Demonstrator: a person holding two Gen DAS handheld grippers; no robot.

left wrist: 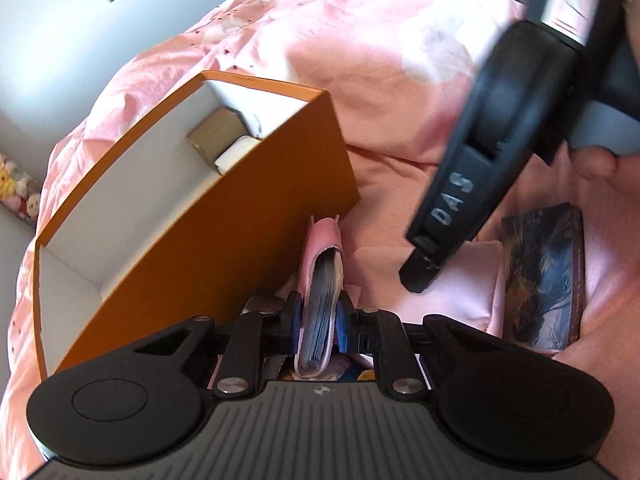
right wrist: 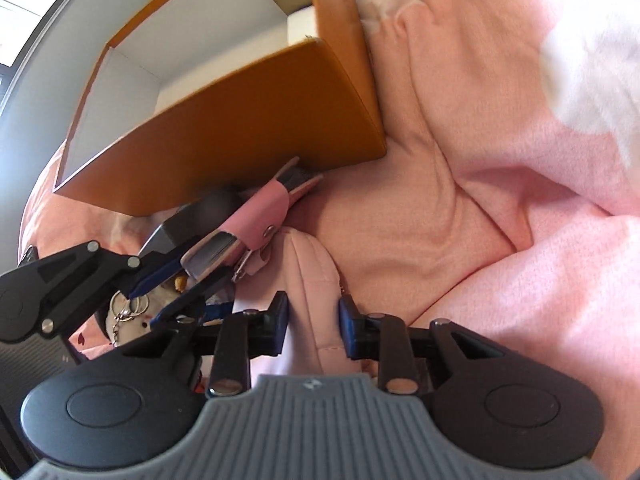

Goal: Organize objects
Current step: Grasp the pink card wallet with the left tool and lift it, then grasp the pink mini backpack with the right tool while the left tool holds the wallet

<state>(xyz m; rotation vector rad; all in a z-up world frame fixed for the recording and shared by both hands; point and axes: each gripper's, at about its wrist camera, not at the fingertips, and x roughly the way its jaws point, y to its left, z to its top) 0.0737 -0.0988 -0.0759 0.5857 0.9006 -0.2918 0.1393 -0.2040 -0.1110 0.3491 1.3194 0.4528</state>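
Pink wallet (left wrist: pixel 322 304) is squeezed between the left gripper (left wrist: pixel 316 316) fingers beside the orange box (left wrist: pixel 224 216). Right gripper (right wrist: pixel 313 330) fingers sit apart around a pink pouch (right wrist: pixel 312 280).

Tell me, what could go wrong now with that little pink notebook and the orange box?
The left gripper pinches the pink notebook only near one end, so it might twist or slip out on the way up. The orange box stands on soft, rumpled bedding, so a knock against its wall could tip it. The right gripper straddles a pink pouch close by; the two could bump.
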